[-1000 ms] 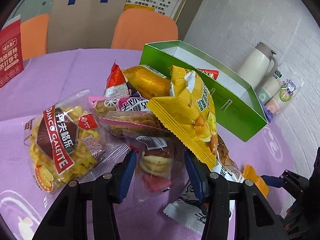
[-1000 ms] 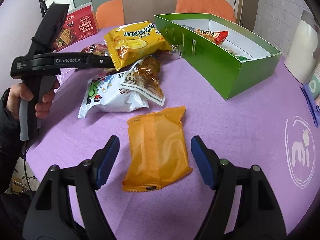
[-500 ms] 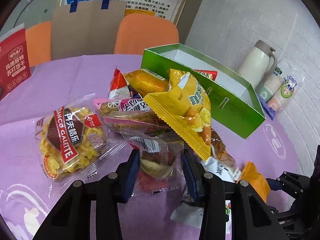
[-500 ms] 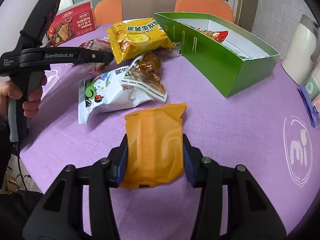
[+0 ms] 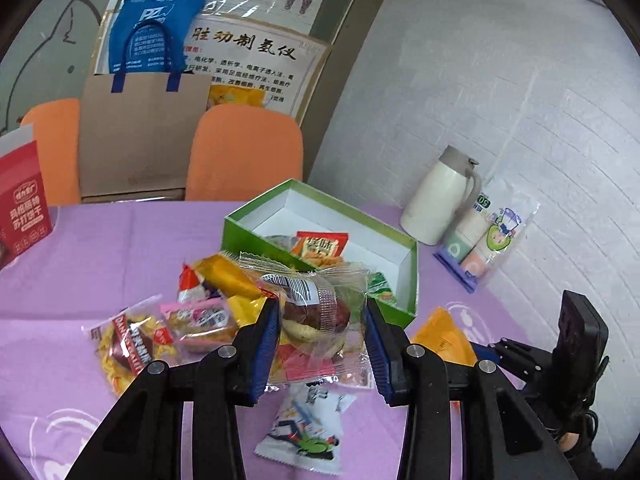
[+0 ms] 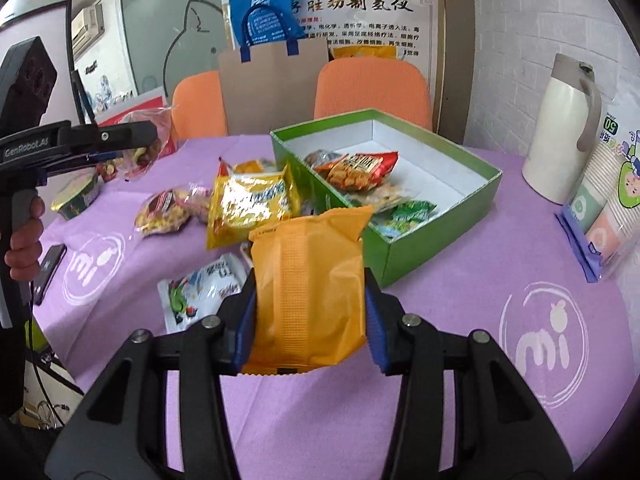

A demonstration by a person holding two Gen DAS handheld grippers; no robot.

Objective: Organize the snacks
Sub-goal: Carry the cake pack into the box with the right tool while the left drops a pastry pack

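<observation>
My left gripper [image 5: 320,344] is shut on a clear packet of pastry [image 5: 316,320], held up above the snack pile. My right gripper [image 6: 306,320] is shut on an orange packet [image 6: 308,292], lifted off the purple table [image 6: 460,320]. The green box [image 6: 432,236] stands beyond both, holding a red snack bag [image 6: 356,166] and a green packet [image 6: 412,212]. Loose on the table lie a yellow chip bag [image 6: 252,204], a white packet [image 6: 200,292] and a clear bag of yellow biscuits [image 5: 128,348]. In the right wrist view the left gripper [image 6: 132,148] shows at the far left with its packet.
A white thermos [image 6: 560,132] and a sleeve of paper cups [image 6: 608,200] stand at the right. Two orange chairs [image 5: 244,152] and a brown paper bag [image 5: 140,136] are behind the table. A phone [image 6: 48,268] lies near the left edge, beside a person's hand [image 6: 24,236].
Both grippers closed on their packets and lifted them off the table. The left one raised the pastry packet out of the pile; the right one raised the orange packet toward the box.
</observation>
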